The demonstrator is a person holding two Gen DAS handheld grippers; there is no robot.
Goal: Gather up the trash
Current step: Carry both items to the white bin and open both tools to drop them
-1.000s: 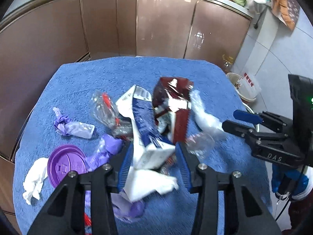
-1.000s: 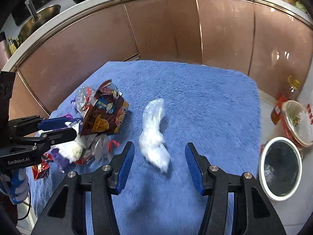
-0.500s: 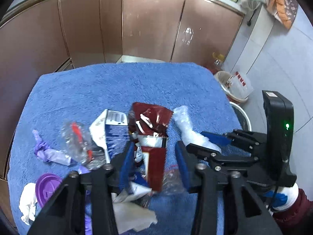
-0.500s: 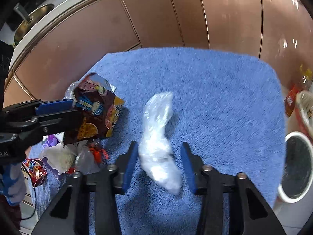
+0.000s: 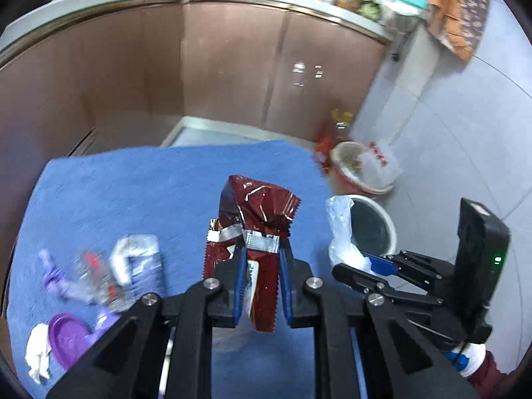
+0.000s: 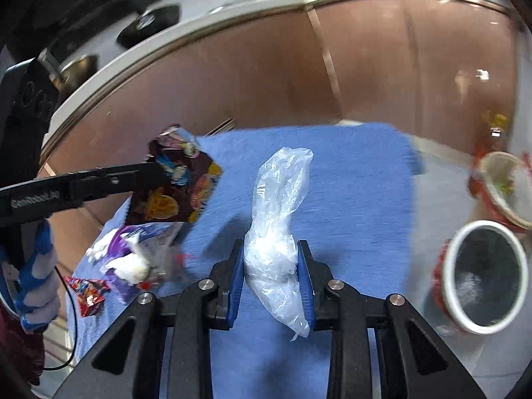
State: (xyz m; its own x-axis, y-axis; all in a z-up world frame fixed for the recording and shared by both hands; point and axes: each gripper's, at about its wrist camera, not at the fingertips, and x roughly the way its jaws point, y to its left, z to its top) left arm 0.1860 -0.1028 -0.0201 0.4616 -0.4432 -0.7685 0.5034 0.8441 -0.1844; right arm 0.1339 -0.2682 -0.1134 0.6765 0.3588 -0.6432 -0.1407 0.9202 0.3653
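My left gripper [image 5: 262, 262] has its jaws closing on a dark red snack wrapper [image 5: 262, 206], pinched between the blue pads and held above the blue towel [image 5: 133, 193]. In the right wrist view the same wrapper [image 6: 176, 189] hangs from the left gripper [image 6: 156, 173]. The right gripper [image 6: 271, 259] is also closing its jaws, and its pads squeeze a crumpled clear plastic bag [image 6: 282, 186] that stands up between them. Seen from the left wrist, that bag [image 5: 339, 229] sticks up from the right gripper [image 5: 352, 266] beside a white-rimmed bin [image 5: 375, 229].
More trash lies at the towel's left: a purple lid [image 5: 69, 335], white tissue [image 5: 36, 352], a blue-and-white carton [image 5: 139, 259], a small red wrapper [image 6: 88, 294]. On the floor to the right stand the white-rimmed bin [image 6: 485, 272] and a lined basket [image 6: 505, 186]. Brown cabinets run behind.
Both grippers closed on their items. The left lifted the red wrapper off the pile and swung right; the right raised the plastic bag and turned toward the bins.
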